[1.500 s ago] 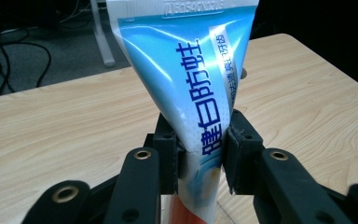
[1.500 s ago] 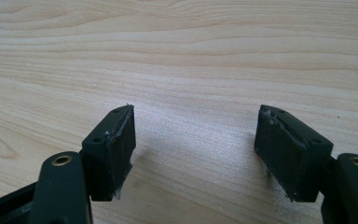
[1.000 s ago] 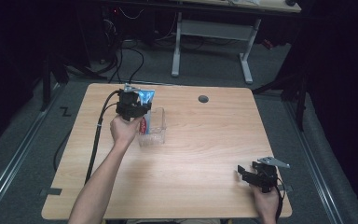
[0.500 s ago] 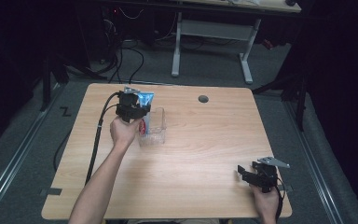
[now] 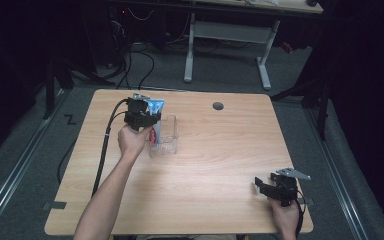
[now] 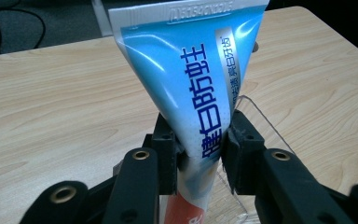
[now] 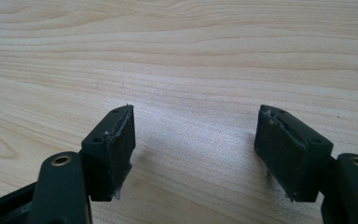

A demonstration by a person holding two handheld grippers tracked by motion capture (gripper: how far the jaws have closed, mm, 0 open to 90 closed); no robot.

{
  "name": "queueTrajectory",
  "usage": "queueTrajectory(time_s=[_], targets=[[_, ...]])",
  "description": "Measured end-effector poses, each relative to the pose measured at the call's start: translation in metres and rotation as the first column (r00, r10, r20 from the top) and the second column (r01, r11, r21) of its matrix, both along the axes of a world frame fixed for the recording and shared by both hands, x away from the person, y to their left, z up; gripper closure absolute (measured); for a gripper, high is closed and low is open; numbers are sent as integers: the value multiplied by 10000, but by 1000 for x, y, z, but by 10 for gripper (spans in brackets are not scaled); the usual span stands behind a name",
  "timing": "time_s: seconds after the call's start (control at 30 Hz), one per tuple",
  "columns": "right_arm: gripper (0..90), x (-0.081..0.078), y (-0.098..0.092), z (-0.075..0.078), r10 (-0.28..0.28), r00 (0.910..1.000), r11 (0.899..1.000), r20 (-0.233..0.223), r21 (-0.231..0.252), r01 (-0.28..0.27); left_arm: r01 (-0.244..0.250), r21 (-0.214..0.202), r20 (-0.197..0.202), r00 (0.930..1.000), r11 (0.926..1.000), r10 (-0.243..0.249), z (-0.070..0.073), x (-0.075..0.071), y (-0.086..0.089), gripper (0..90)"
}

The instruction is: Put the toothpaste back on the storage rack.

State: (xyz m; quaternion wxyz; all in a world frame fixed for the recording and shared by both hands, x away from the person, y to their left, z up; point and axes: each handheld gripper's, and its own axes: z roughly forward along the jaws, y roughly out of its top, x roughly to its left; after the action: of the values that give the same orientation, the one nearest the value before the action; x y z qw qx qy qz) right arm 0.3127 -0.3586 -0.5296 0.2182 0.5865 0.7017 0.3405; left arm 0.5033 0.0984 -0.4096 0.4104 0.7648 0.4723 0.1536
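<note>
Left gripper jaws clamping toothpaste tube, right gripper jaws wide apart

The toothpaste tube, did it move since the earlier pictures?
No. The toothpaste tube sits at the same place beside the clear box, in the left gripper, as before.

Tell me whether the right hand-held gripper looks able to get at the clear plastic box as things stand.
Probably yes: the right hand-held gripper is open, with bare wooden table between it and the clear plastic box, though the left hand-held gripper crowds it, holding a blue toothpaste tube.
</note>
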Motion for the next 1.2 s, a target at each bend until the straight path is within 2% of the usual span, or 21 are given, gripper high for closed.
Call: queueTrajectory(time_s=[0.33, 0.63, 0.83, 1.0, 1.2], targets=[[289, 0, 0, 0, 2, 10000, 10000, 2, 1, -2, -55, 68, -92, 9999, 10000, 56, 0, 3, 1, 678], [289, 0, 0, 0, 0, 10000, 10000, 1, 3, 0, -94, 192, -61, 9999, 9998, 95, 2, 3, 3, 632], [288, 0, 0, 0, -9, 10000, 10000, 13, -14, 9, -7, 34, 311, 9995, 10000, 6, 9, -3, 5, 561], [286, 0, 0, 0, 6, 10000, 10000, 6, -40, -6, -28, 281, 520, 9986, 9996, 14, 13, -9, 8, 509], [286, 0, 1, 0, 1, 10000, 10000, 7, -43, -1, 19, 223, 708, 9975, 9997, -35, 16, -15, 12, 490]])
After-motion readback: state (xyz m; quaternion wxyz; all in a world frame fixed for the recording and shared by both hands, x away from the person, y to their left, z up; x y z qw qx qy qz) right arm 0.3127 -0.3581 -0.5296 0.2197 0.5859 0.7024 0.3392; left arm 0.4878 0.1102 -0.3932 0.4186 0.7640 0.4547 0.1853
